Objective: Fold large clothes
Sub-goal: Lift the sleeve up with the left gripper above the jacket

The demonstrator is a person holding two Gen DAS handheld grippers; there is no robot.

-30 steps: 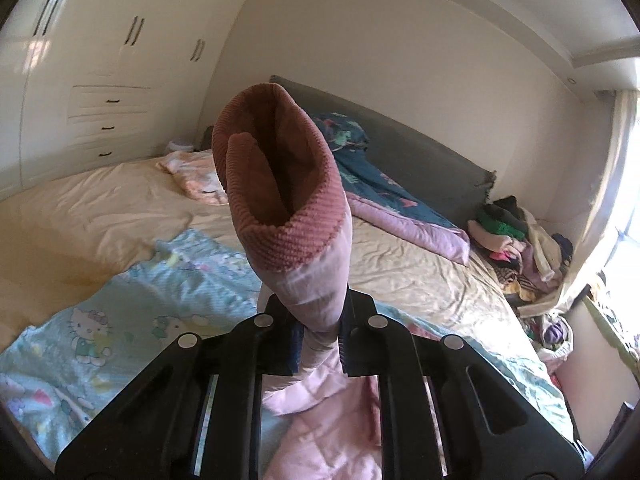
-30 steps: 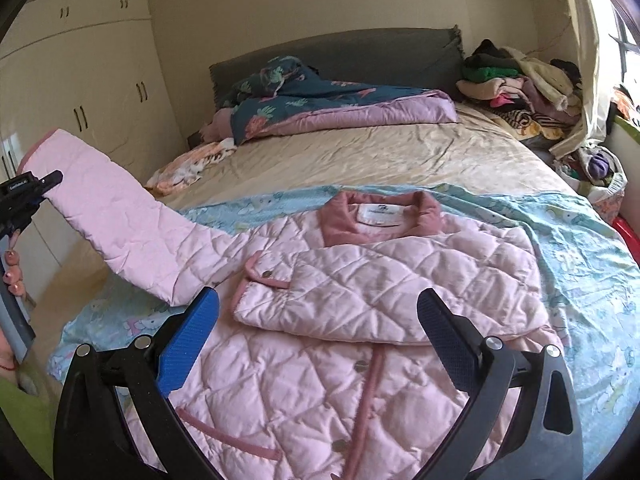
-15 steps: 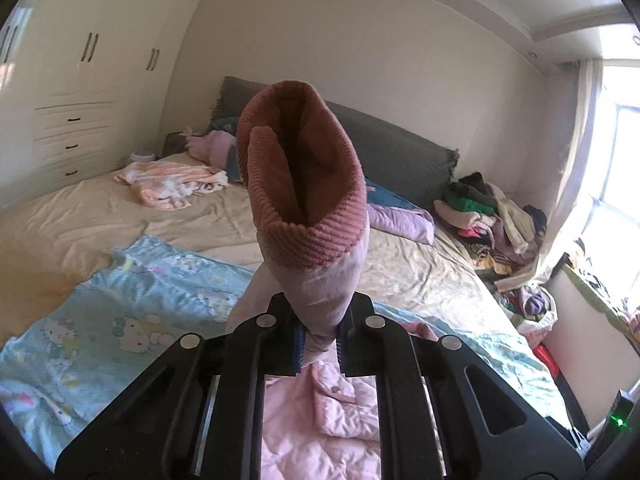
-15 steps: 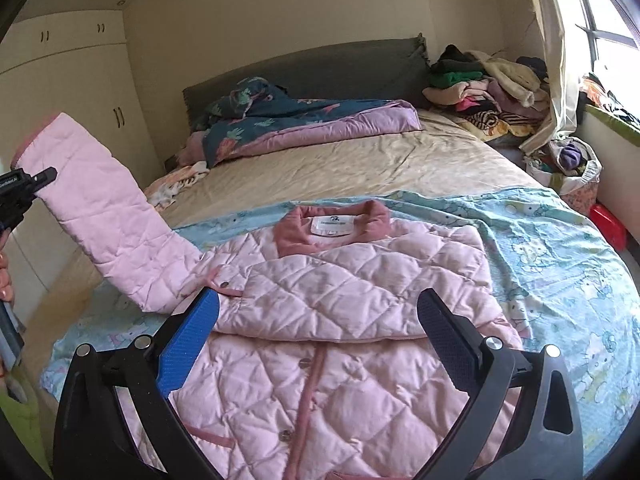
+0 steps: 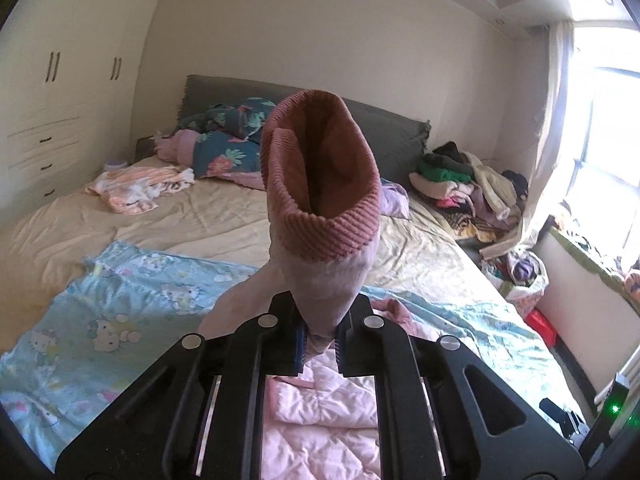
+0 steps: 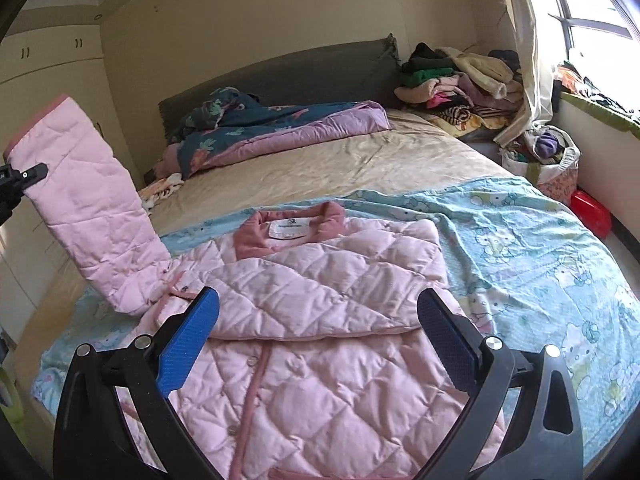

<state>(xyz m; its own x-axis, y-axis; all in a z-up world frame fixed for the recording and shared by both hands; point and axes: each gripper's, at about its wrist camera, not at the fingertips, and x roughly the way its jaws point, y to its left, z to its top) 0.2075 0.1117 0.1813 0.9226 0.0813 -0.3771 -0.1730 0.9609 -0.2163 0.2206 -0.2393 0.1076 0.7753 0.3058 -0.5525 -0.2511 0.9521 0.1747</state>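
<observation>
A pink quilted jacket [image 6: 320, 344] lies face up on the blue cartoon blanket [image 6: 540, 248], its collar toward the headboard. One sleeve is folded across the chest. The other sleeve [image 6: 92, 216] is lifted off the bed at the left, and my left gripper [image 5: 318, 340] is shut on it just below its dusty-pink ribbed cuff [image 5: 320, 184]. That same gripper [image 6: 18, 180] shows at the left edge of the right wrist view. My right gripper [image 6: 318, 332] hovers open above the jacket's front with nothing between its fingers.
The bed [image 6: 320, 160] carries a floral duvet [image 6: 280, 124] by the grey headboard and a small striped garment [image 5: 136, 188]. A heap of clothes [image 6: 456, 84] sits at the far right corner. Wardrobes [image 5: 60, 92] line the left wall; a window [image 5: 604, 152], bags and a red box [image 6: 590, 212] stand right.
My left gripper has carried the raised sleeve toward the jacket's body, the view swinging right toward the window. My right gripper has shifted over the jacket and stayed open.
</observation>
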